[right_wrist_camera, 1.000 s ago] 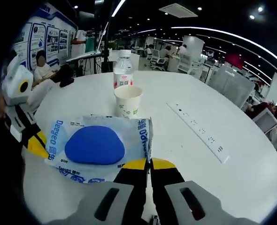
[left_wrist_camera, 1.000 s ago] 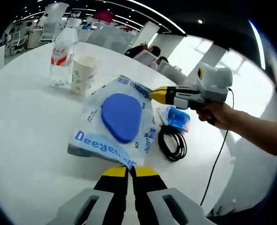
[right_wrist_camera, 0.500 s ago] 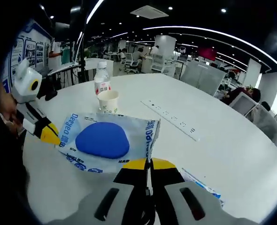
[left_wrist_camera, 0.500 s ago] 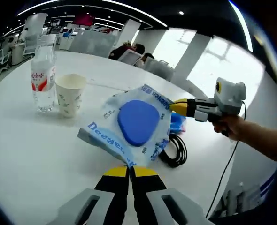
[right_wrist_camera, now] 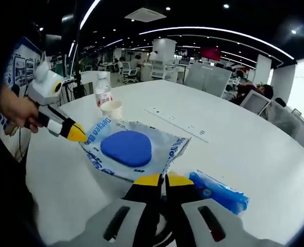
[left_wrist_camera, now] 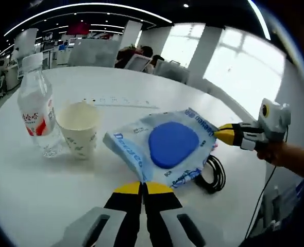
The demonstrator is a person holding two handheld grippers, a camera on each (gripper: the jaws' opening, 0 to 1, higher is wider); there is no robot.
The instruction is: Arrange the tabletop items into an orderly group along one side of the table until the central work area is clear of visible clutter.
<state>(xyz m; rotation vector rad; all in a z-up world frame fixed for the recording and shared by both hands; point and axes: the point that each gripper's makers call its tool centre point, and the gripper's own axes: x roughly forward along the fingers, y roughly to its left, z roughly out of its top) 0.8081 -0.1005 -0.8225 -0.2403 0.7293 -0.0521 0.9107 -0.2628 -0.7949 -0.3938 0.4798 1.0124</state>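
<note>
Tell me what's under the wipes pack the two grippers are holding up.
In the left gripper view, a coiled black cable lies beneath the wipes pack's far edge on the white table. Whatever lies directly beneath the middle is covered.

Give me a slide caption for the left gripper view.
Both grippers pinch opposite edges of a blue-printed wipes pack beside a paper cup and water bottle.
</note>
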